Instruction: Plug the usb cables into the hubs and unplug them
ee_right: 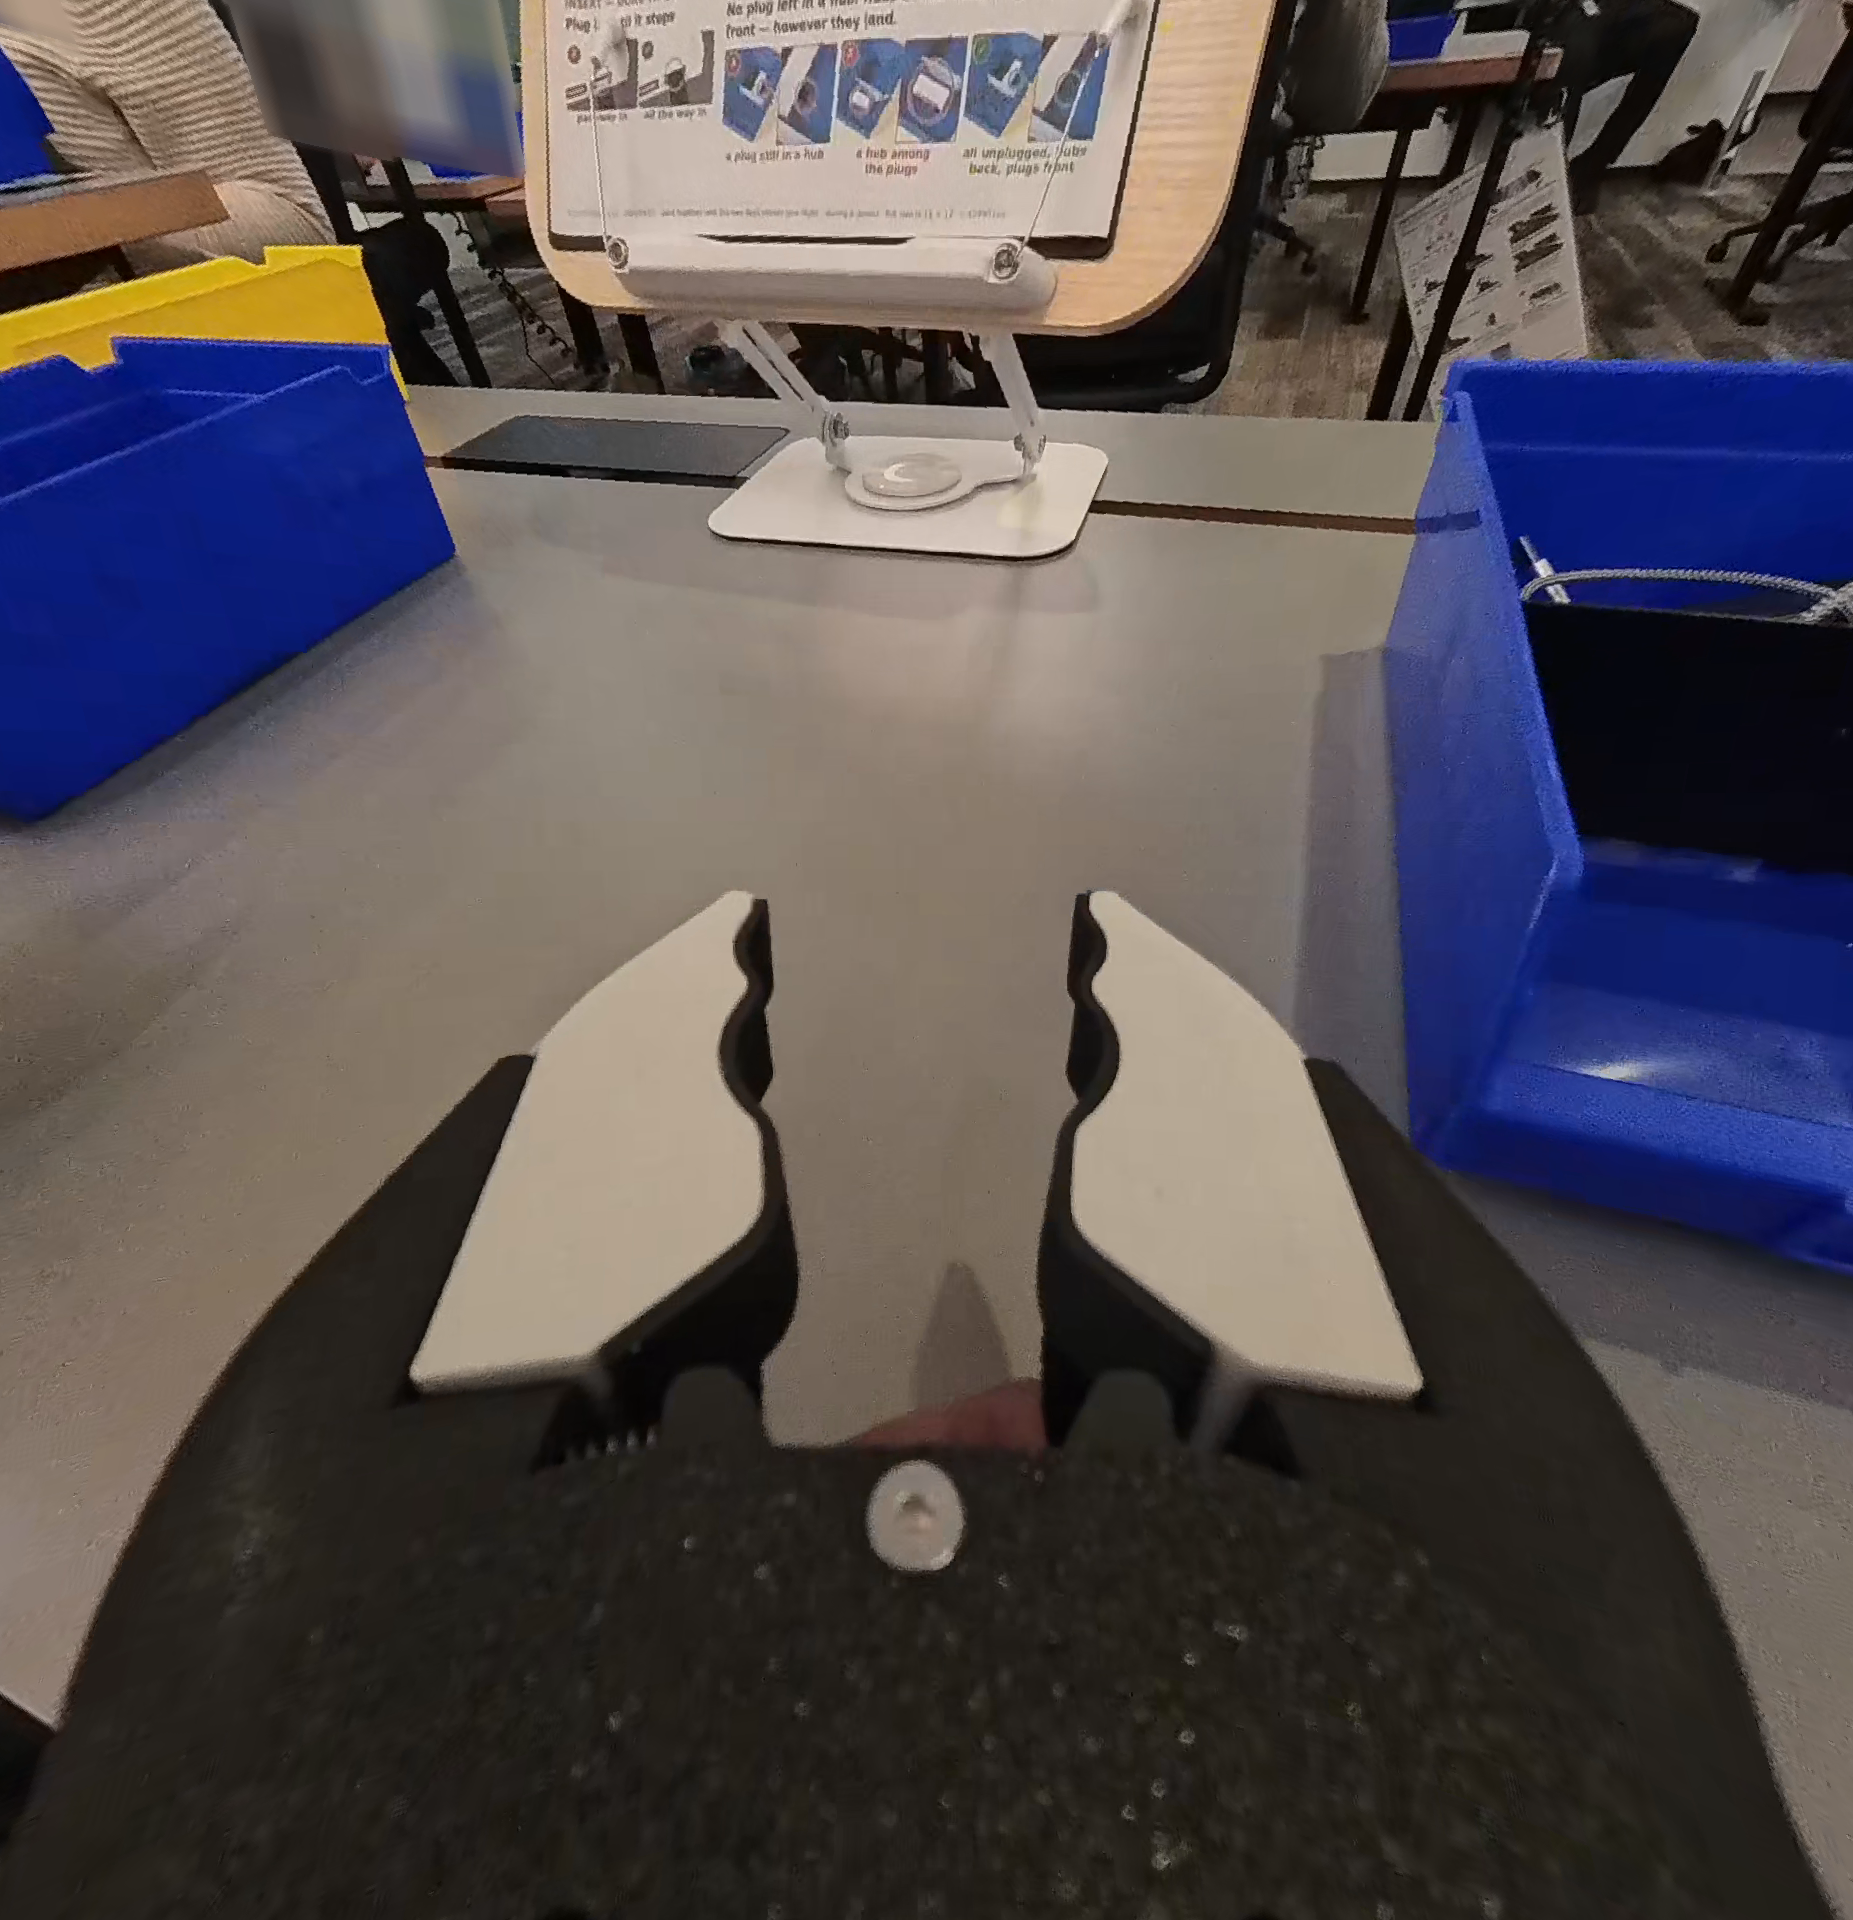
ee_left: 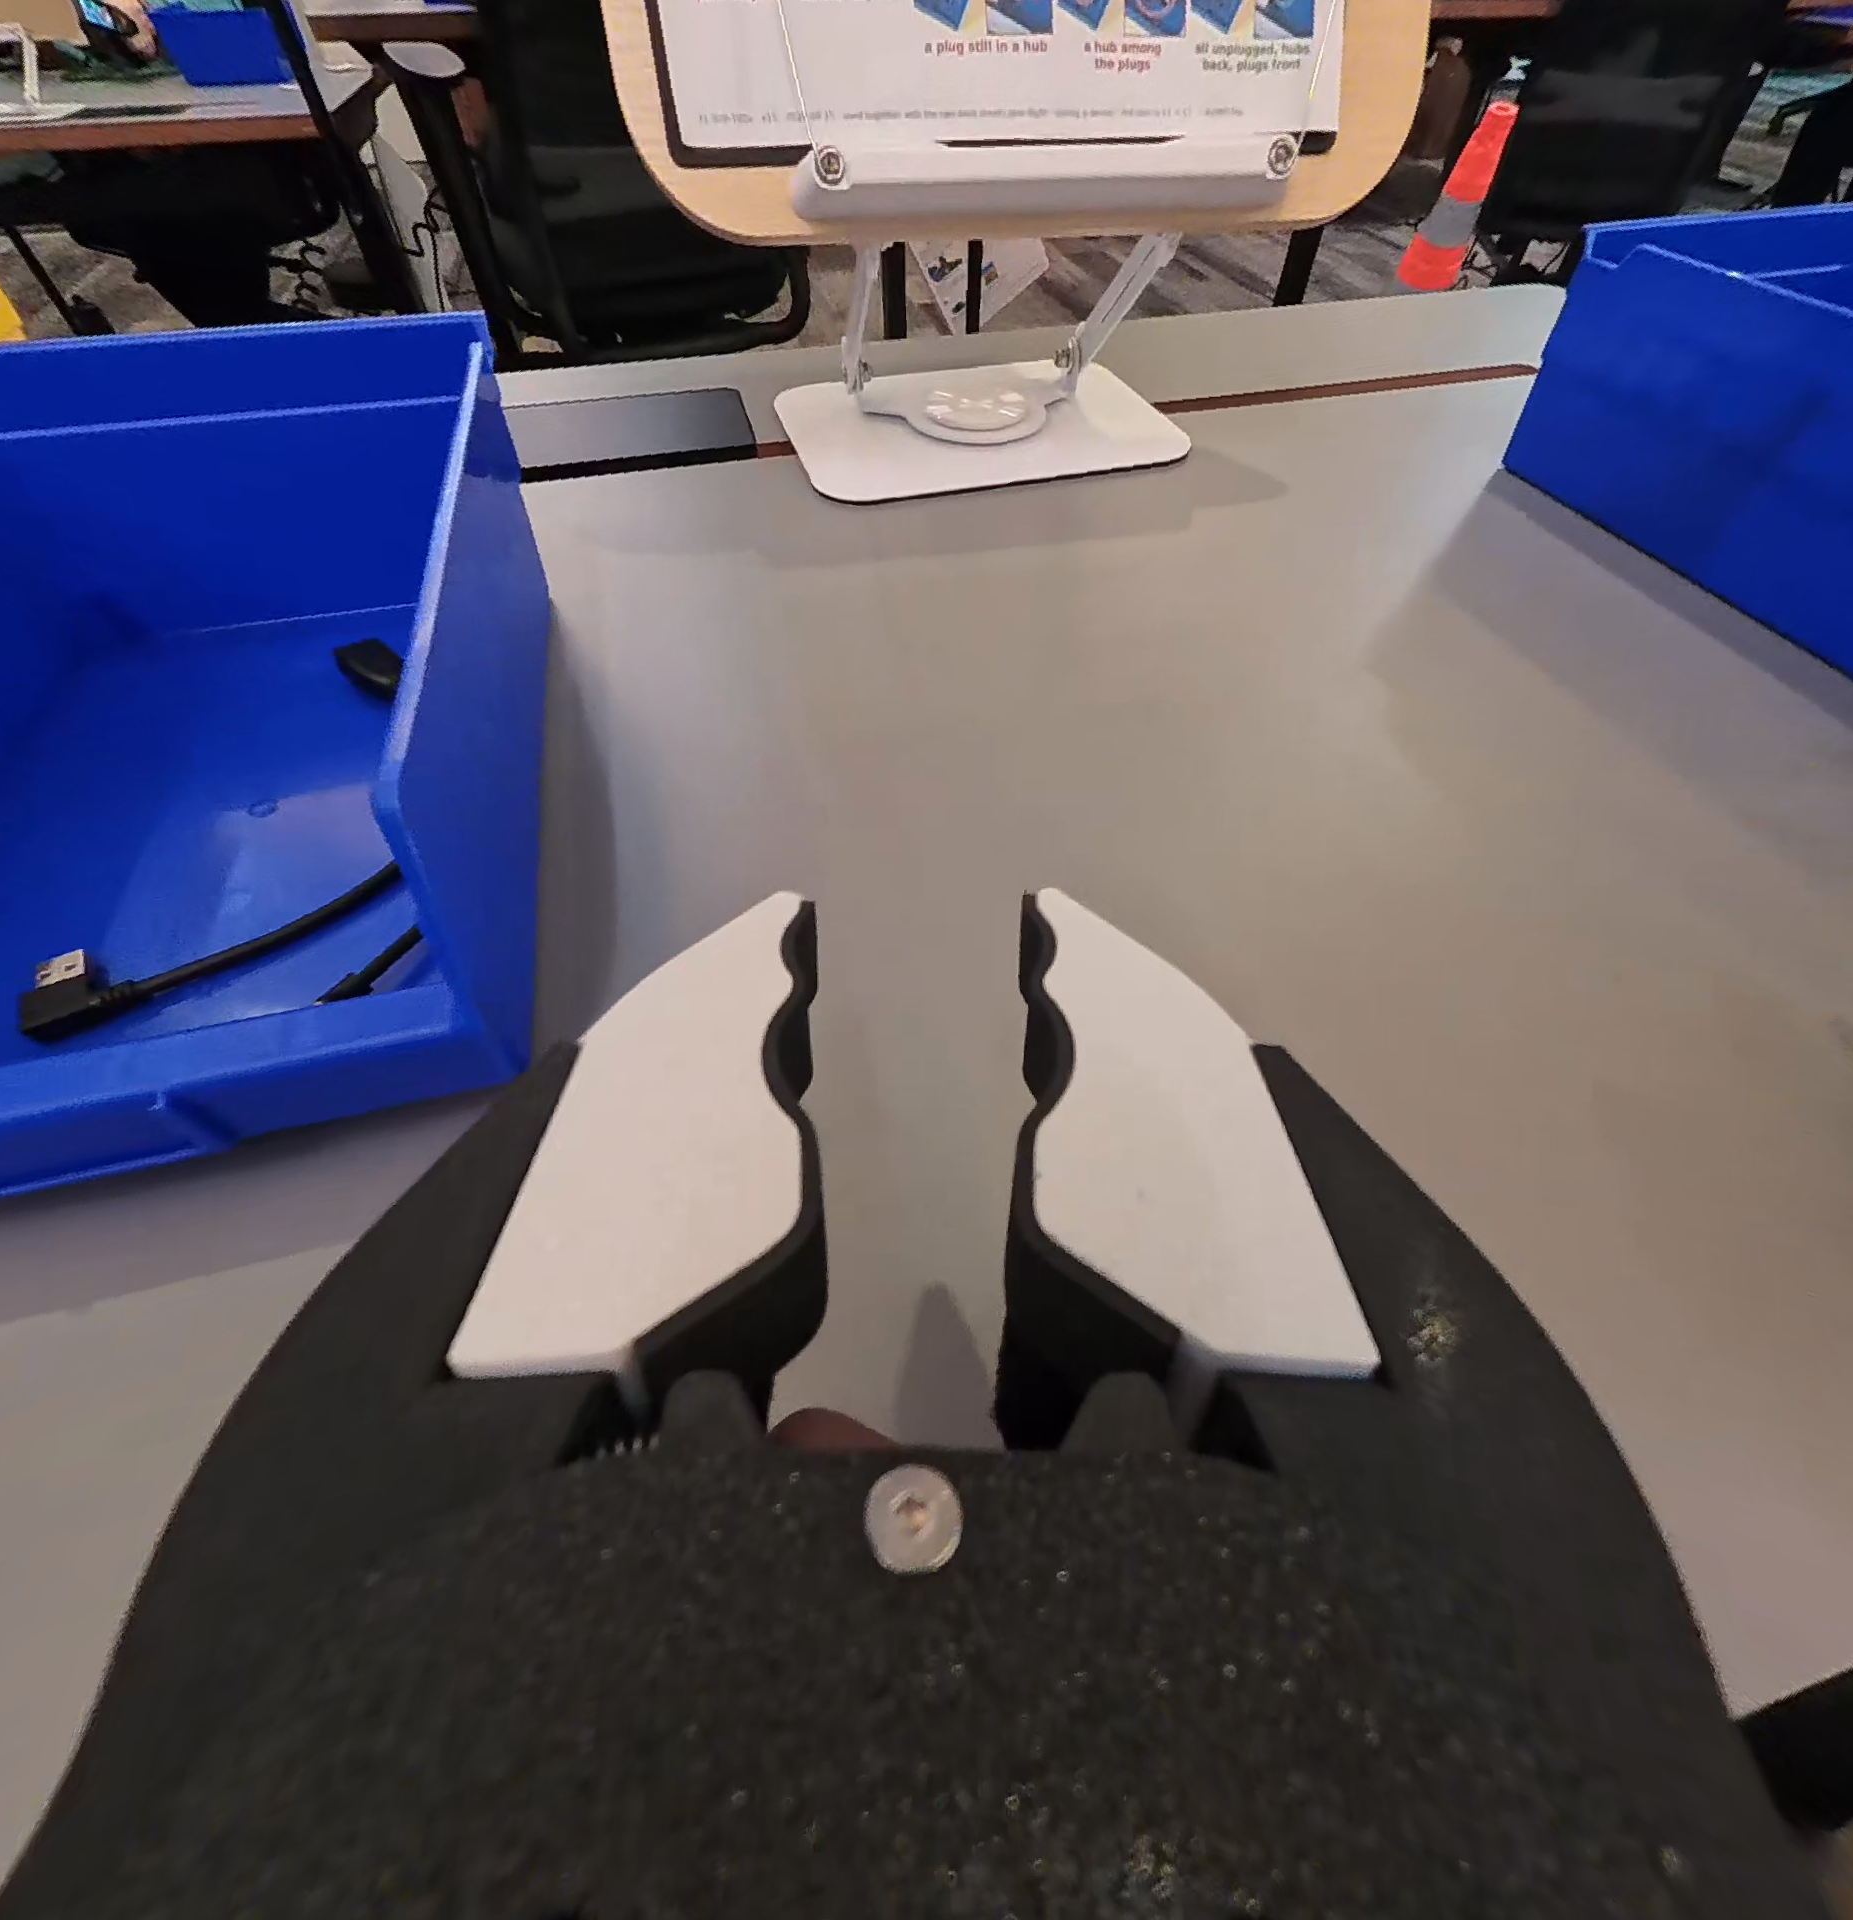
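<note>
My left gripper (ee_left: 917, 914) is open and empty above the grey table (ee_left: 1005, 727). To its left a blue bin (ee_left: 465, 727) holds a black USB cable (ee_left: 226, 961) with an angled plug (ee_left: 60, 987) and a second black plug (ee_left: 369, 665). My right gripper (ee_right: 922, 914) is open and empty above the same table (ee_right: 797, 748). To its right a blue bin (ee_right: 1462, 831) holds a grey braided cable (ee_right: 1711, 582) with a metal plug (ee_right: 1540, 571), behind a dark divider (ee_right: 1711, 727). No hub shows in either view.
A white stand (ee_left: 979, 426) holding an instruction sheet on a wooden board stands at the table's far middle; it also shows in the right wrist view (ee_right: 906, 488). A black flat panel (ee_left: 631, 426) lies beside it. A yellow bin (ee_right: 205, 301) sits behind the left blue bin (ee_right: 174, 561). An orange cone (ee_left: 1457, 208) stands on the floor.
</note>
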A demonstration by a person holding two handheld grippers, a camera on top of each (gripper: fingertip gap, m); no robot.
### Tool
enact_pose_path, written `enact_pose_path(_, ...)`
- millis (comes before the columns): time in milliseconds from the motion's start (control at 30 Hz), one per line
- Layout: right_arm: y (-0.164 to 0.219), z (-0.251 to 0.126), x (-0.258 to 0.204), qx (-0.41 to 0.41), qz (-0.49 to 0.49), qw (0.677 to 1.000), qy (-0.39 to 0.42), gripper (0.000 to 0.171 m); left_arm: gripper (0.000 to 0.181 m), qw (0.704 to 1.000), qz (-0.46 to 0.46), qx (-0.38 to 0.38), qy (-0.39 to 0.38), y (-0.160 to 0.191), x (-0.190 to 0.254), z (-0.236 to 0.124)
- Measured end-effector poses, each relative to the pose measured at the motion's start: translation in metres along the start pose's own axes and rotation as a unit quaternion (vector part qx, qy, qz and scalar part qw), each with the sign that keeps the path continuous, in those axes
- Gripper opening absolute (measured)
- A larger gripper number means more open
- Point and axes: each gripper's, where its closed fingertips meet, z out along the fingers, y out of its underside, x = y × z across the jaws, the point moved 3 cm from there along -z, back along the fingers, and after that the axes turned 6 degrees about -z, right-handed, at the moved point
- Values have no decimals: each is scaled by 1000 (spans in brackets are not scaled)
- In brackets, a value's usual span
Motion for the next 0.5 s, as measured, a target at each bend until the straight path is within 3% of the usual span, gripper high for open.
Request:
enact_pose_path(133, 2, 3, -4, -10, -7, 1000, -10, 52, 37, 1000, -4, 3, -19, -1, -13, -5)
enact_pose_path(267, 4, 4, -8, -14, -12, 1000, -16, 50, 37, 995, 2, 4, -102, -13, -59, -13)
enact_pose_path(400, 5, 4, -12, -16, -18, 999, -27, 47, 38, 987, -17, -57, -150, -2, -94, 25)
enact_pose_path(433, 4, 3, -13, -15, -20, 999, -27, 46, 27, 986, -24, -71, -152, 2, -98, 36)
enact_pose_path(467, 4, 1, -14, -14, -20, 999, -26, 46, 5, 985, -30, -77, -151, 5, -98, 45)
enact_pose_path(500, 3, -1, -14, -12, -21, 999, -26, 46, 2, 985, -40, -70, -156, 5, -97, 50)
